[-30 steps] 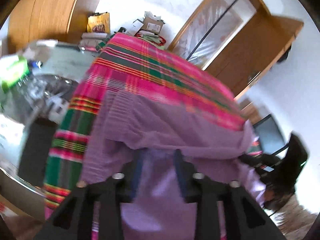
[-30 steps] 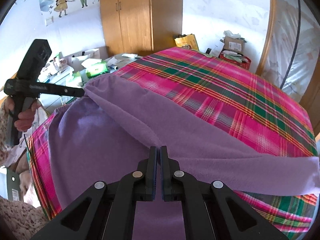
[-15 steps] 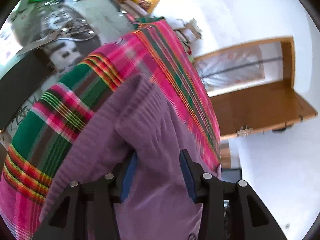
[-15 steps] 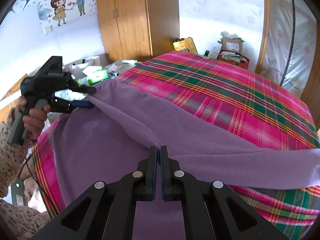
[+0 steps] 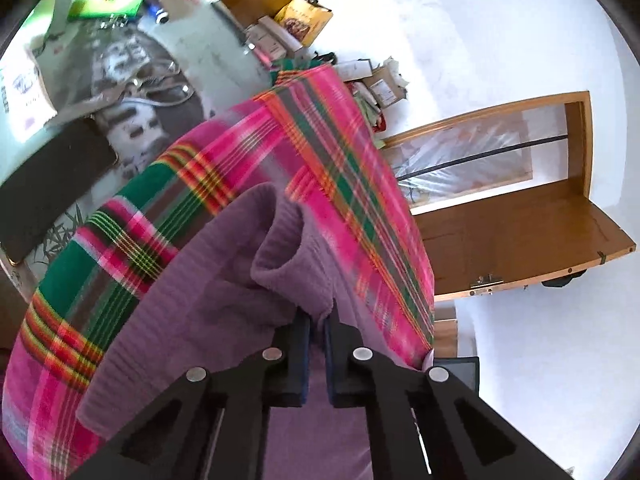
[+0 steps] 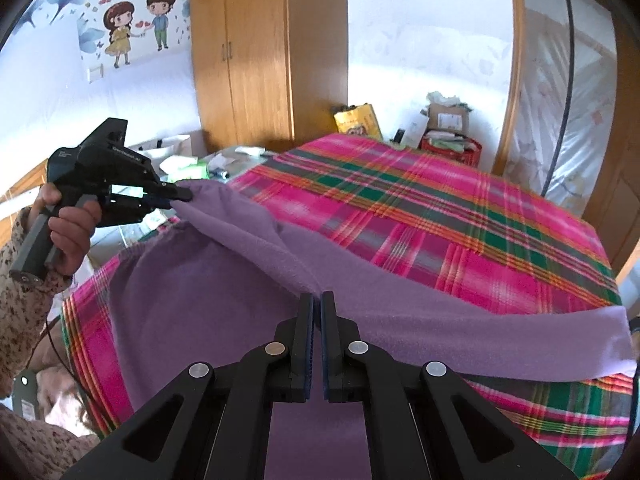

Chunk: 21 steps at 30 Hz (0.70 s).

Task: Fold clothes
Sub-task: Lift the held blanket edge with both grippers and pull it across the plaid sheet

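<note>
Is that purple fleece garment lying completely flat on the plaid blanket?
No, the left hand-held gripper holds one edge of the purple fleece garment raised above the pink-and-green plaid blanket.

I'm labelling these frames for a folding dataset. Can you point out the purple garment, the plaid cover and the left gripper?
Purple garment (image 6: 192, 304), right wrist view, flat body.
Plaid cover (image 6: 440, 216), right wrist view, bare top.
Left gripper (image 6: 182, 194), right wrist view, fingertips pinching the garment's edge.

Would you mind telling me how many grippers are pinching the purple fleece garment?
2: left gripper on its raised corner, right gripper on the near fold of the purple fleece garment.
</note>
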Available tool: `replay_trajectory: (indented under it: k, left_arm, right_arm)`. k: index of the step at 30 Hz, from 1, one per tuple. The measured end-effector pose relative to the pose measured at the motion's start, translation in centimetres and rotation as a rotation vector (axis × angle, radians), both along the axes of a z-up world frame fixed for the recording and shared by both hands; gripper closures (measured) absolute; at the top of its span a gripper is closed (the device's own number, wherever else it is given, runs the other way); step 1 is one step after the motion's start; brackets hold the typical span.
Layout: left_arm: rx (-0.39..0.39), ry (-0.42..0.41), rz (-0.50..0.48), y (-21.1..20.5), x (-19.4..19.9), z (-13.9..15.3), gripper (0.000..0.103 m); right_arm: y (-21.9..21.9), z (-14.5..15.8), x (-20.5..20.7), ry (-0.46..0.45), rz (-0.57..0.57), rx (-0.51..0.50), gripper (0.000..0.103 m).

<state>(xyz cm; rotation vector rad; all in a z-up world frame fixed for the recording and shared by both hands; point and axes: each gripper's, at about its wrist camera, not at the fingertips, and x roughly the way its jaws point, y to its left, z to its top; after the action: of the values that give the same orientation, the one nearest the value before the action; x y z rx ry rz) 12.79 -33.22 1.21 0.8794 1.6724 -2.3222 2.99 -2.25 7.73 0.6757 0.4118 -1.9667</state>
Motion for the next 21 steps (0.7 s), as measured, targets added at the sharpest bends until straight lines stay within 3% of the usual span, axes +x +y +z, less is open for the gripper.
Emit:
replay_trajectory:
  k: [6, 15, 21]
  left_arm:
    - [-0.064, 0.061, 0.0, 0.7, 0.8, 3.5, 0.098]
    - [-0.098, 0.083, 0.002, 1.2, 2.5, 4.5, 0.098]
    - [-0.096, 0.073, 0.005, 1.4, 4.1, 3.6, 0.098]
  right_arm:
    - [1.1, 2.4, 0.9, 0.059, -0.024, -0.042, 0.1]
    - [2.4, 4.6, 3.6, 0.122, -0.029, -0.089, 0.1]
    - [2.5, 3.6, 5.9, 0.12, -0.015, -0.064, 0.1]
